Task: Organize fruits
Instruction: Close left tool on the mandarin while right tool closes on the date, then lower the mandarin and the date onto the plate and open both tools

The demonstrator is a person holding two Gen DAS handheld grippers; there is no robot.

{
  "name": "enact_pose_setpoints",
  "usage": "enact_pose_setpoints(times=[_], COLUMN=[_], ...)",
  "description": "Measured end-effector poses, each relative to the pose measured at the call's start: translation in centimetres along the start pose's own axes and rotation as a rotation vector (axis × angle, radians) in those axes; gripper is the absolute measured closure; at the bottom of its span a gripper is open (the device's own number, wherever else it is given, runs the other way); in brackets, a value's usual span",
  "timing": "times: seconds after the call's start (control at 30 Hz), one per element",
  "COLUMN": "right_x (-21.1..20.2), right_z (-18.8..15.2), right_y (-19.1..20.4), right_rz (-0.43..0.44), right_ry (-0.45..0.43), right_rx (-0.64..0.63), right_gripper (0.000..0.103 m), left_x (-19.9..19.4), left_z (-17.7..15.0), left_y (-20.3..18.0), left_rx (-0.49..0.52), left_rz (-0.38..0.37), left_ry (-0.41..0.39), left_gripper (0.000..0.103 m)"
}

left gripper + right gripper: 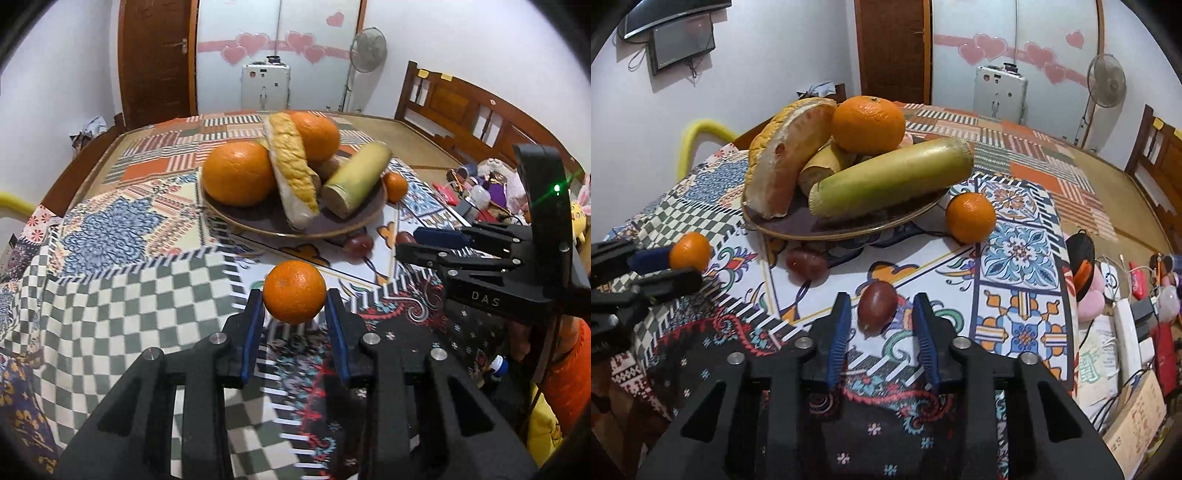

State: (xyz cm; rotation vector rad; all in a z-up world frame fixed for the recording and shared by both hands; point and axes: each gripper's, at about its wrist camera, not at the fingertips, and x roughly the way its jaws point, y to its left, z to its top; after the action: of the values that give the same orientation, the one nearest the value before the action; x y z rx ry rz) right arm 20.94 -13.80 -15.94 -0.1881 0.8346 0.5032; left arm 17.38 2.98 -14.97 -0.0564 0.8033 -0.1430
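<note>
The left gripper (pixel 294 304) was clamped on a small orange (pixel 294 291), held above the patchwork cloth (pixel 122 295) before the plate (pixel 258 225). The right gripper (pixel 881 317) bracketed a red grape (pixel 877 308) on the cloth; pad contact could not be confirmed.

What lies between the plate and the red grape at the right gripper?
Another red grape, close to the plate rim, shown in the right wrist view.

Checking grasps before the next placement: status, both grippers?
Left gripper shut on small orange. Right gripper around red grape, pads not touching. Plate already crowded; second grape loose beside it.
</note>
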Motion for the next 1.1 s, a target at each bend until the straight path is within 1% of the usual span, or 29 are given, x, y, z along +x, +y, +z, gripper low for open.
enact_pose_setpoints(times=[0.07, 0.13, 0.2, 0.33, 0.6, 0.83, 1.1], right_x=[-0.1, -0.2, -0.4, -1.1, -3.0, -2.1, -0.2], right_z=[0.1, 0.1, 0.1, 0.4, 2.5, 4.6, 5.5], right_y=[0.0, 0.2, 0.4, 0.8, 1.7, 2.4, 3.3], right_rz=[0.019, 0.017, 0.011, 0.028, 0.073, 0.107, 0.133], right_ry=[-0.001, -0.006, -0.012, -0.029, -0.114, -0.15, -0.135], right_rx=[0.004, -0.004, -0.011, -0.006, -0.003, -0.014, -0.035], right_gripper=[0.085, 0.086, 0.086, 0.086, 0.086, 0.086, 0.086], left_x=[-0.1, -0.2, -0.2, -0.1, 0.1, 0.9, 2.5], left_z=[0.1, 0.3, 0.5, 1.3, 3.6, 4.9, 5.9], left_y=[0.3, 0.7, 0.8, 1.2, 1.8, 2.3, 2.3], left_rx=[-0.006, -0.012, -0.014, -0.018, -0.024, -0.023, -0.005], left_rz=[0.004, 0.012, 0.018, 0.026, 0.041, 0.041, 0.041], left_ry=[-0.005, -0.013, -0.018, -0.03, -0.065, -0.078, -0.069], left_gripper=[0.07, 0.07, 0.07, 0.07, 0.07, 0.07, 0.07])
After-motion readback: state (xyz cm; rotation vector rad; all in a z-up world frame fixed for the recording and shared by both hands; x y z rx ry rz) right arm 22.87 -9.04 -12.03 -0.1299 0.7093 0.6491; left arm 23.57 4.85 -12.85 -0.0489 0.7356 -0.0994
